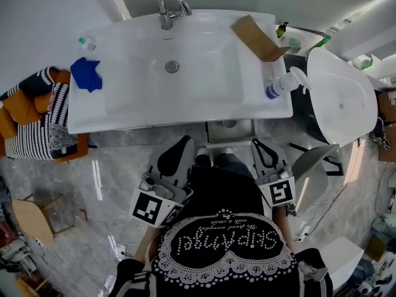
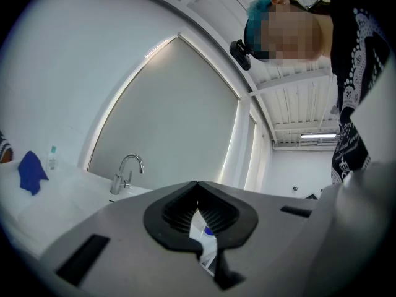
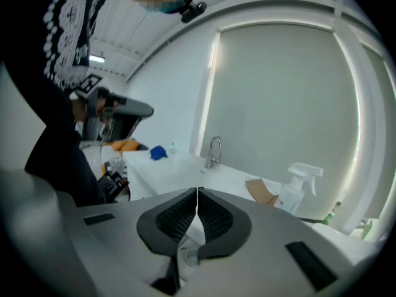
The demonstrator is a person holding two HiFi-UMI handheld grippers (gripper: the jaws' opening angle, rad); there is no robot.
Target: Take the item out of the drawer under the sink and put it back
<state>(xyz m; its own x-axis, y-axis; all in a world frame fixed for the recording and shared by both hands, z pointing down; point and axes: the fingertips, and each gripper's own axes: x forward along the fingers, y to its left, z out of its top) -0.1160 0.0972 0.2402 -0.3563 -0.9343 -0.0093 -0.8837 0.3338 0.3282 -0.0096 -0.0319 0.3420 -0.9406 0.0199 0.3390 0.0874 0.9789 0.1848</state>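
I stand in front of the white sink (image 1: 179, 107), whose faucet (image 1: 168, 8) is at the back. Under its front edge a pale box-shaped part (image 1: 229, 130) shows; the drawer and any item in it are hidden from me. My left gripper (image 1: 184, 142) and right gripper (image 1: 256, 143) are held side by side just short of the counter's front edge. In the left gripper view the left gripper (image 2: 197, 184) has its tips together with nothing between them. The right gripper view shows the right gripper (image 3: 197, 190) shut and empty too.
On the counter lie a blue cloth (image 1: 85, 73), a folded cardboard piece (image 1: 257, 37) and a white spray bottle (image 1: 286, 82). Striped and orange cushions (image 1: 37, 113) sit to the left. A white rounded tub (image 1: 343, 98) stands at the right. A small wooden stool (image 1: 34, 218) is on the floor.
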